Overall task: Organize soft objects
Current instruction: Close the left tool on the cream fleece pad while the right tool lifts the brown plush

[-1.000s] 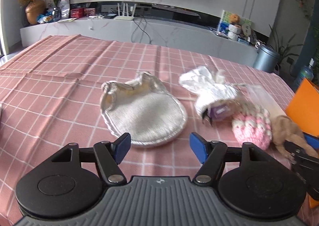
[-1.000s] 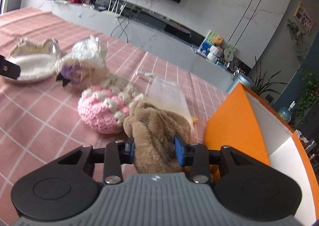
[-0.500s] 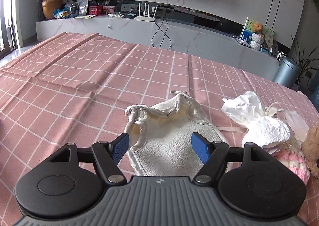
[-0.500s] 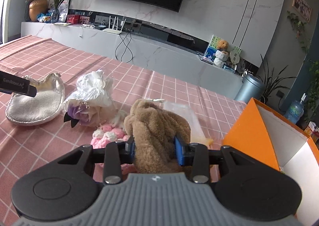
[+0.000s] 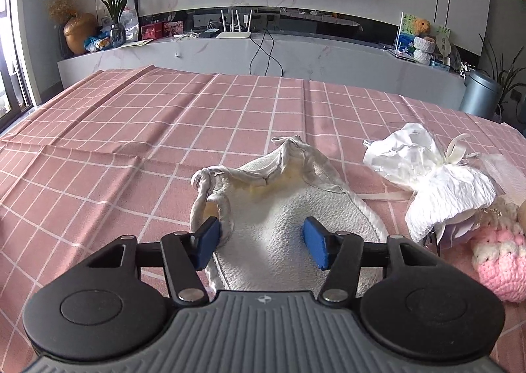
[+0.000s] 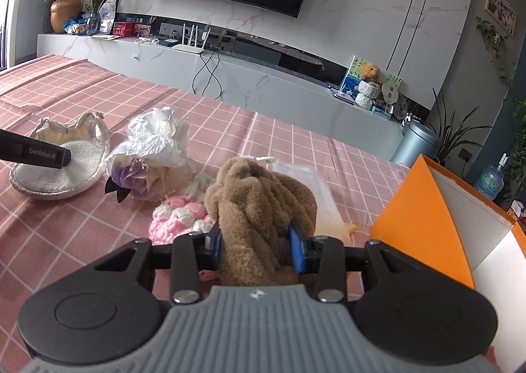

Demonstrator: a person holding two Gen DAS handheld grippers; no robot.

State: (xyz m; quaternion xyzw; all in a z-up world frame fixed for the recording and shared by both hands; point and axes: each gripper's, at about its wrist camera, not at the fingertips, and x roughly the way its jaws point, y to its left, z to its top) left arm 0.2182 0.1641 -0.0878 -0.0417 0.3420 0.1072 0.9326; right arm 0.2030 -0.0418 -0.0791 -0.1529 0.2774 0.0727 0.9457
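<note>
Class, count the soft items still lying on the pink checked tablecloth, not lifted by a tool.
3: the white mitt under the open left tool, the white-wrapped flower beside it, and the pink crochet piece nearest the right tool. Others may be hidden.

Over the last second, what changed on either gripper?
The left gripper moved in over the white pouch and now straddles its near end, jaws open, left pad touching the rolled rim. The right gripper lifted the brown plush off the pink checked cloth. Unchanged: the right's grip on the plush; the flower bundle, pink crochet piece and orange box stayed put.
</note>
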